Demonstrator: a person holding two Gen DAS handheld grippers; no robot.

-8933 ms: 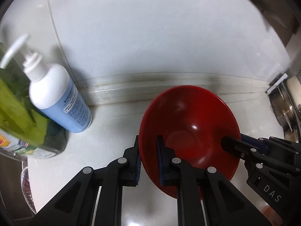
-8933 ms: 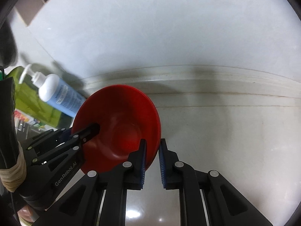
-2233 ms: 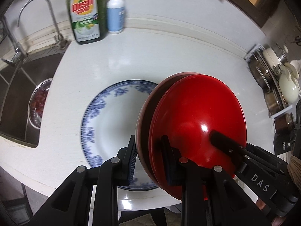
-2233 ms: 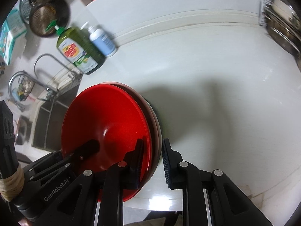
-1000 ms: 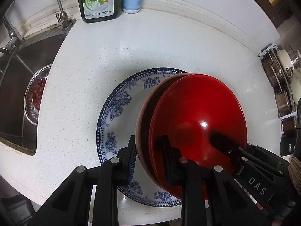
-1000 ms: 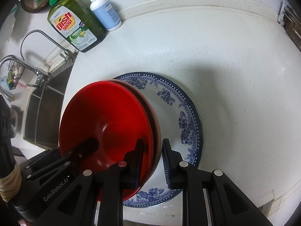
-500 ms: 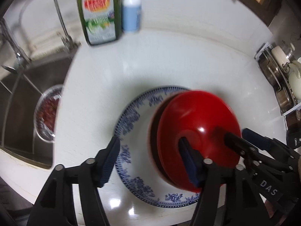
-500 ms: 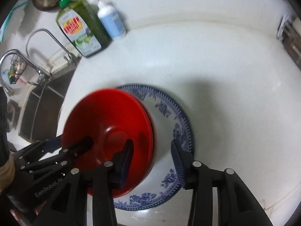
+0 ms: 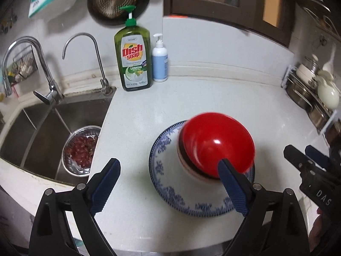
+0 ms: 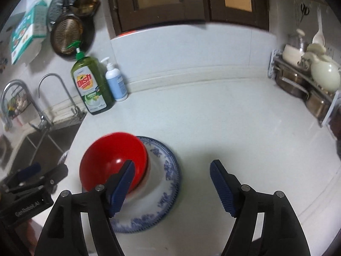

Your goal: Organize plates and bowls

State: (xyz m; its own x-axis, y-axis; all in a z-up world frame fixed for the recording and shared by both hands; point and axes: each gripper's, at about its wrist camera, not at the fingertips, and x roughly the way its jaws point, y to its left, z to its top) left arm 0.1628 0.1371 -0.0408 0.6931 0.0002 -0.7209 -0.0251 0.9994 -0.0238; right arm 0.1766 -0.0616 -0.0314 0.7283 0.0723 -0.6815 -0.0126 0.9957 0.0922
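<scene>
Here, in the left wrist view, the left gripper [image 9: 170,183] fills the lower part of the frame with its jaws spread wide and nothing held between them. Its blue-padded fingertips [image 9: 106,183] stand well apart, one at lower left over the bare white counter [image 9: 191,102], the other at lower right in front of the red bowl [image 9: 217,143]. That bowl sits right of centre, nested in another bowl whose pale rim [image 9: 185,166] shows beneath it, and both rest on the blue-and-white plate [image 9: 162,170] near the counter's front edge. At the far right edge of this frame the right gripper [image 9: 307,160] shows as a dark shape.

In the right wrist view, the right gripper [image 10: 172,183] also has its jaws wide apart and grips nothing. The red bowl [image 10: 110,155] lies at lower left of this frame, on the patterned plate [image 10: 168,170], partly behind the left-hand blue fingertip [image 10: 122,181]. The left gripper [image 10: 36,175] appears at the lower left edge.

At the back of the counter, upper centre in the left wrist view, stand a green dish soap bottle [image 9: 134,59] and, just beside it, a white and blue pump bottle [image 9: 159,64]. The sink [image 9: 42,123] takes up the left side, with a metal colander of red fruit [image 9: 82,147] inside it.
</scene>
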